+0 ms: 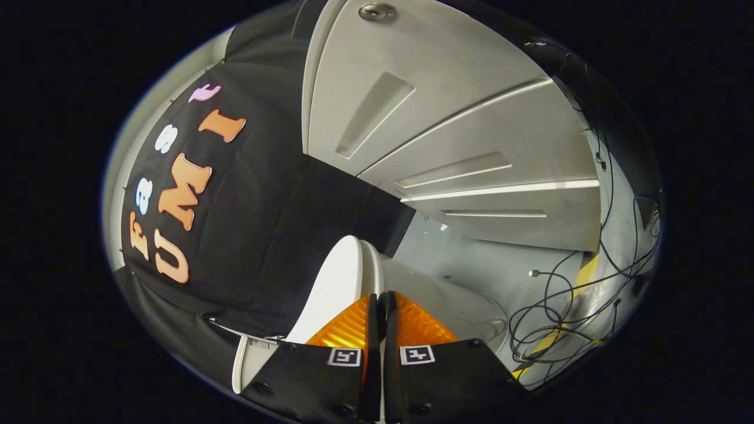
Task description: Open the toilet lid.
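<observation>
The white toilet lid [337, 285] rises just ahead of my fingers, its thin rim running down into the narrow gap between them. My gripper [380, 303] is shut on that rim, with one finger on each face of the lid. To the right of the lid lies the white toilet body [453, 303], curving away beyond the fingers. The part of the lid under the fingers is hidden.
A grey panelled wall [447, 135] with raised ribs stands beyond the toilet. Loose black cables [565, 306] and a yellow-striped strip [583, 277] lie on the grey floor to the right. Black cloth [259, 235] hangs close on the left, above a white tank edge [240, 365].
</observation>
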Tool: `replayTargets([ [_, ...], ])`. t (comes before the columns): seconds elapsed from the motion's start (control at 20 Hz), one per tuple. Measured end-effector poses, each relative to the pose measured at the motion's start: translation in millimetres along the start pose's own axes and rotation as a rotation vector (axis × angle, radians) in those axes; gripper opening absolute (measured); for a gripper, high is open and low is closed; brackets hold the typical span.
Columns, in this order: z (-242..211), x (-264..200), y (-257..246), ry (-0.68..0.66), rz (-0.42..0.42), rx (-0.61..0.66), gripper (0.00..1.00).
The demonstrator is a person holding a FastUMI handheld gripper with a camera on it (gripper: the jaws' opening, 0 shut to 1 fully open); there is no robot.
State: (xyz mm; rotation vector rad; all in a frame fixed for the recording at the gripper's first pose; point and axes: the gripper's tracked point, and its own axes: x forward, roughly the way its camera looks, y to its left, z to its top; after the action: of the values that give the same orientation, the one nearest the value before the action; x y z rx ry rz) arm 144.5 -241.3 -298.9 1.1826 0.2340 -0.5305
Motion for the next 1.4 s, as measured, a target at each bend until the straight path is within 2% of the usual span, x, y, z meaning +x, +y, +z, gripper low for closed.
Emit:
replayTargets([
  [0.15, 0.9, 3.9, -0.8, 0.017, -0.012, 0.046, 0.11],
  [0.3, -0.3, 5.4, -0.3, 0.046, -0.003, -0.005, 0.1],
  [0.55, 2.2, 3.1, 9.5, 0.012, 0.001, -0.082, 0.08],
  [0.9, 9.9, -1.7, 30.3, -0.014, 0.036, -0.103, 0.08],
  [1.25, 26.9, -20.9, 92.0, -0.065, 0.079, -0.198, 0.08],
  [1.4, 32.5, -34.3, 130.9, -0.095, 0.117, -0.284, 0.08],
])
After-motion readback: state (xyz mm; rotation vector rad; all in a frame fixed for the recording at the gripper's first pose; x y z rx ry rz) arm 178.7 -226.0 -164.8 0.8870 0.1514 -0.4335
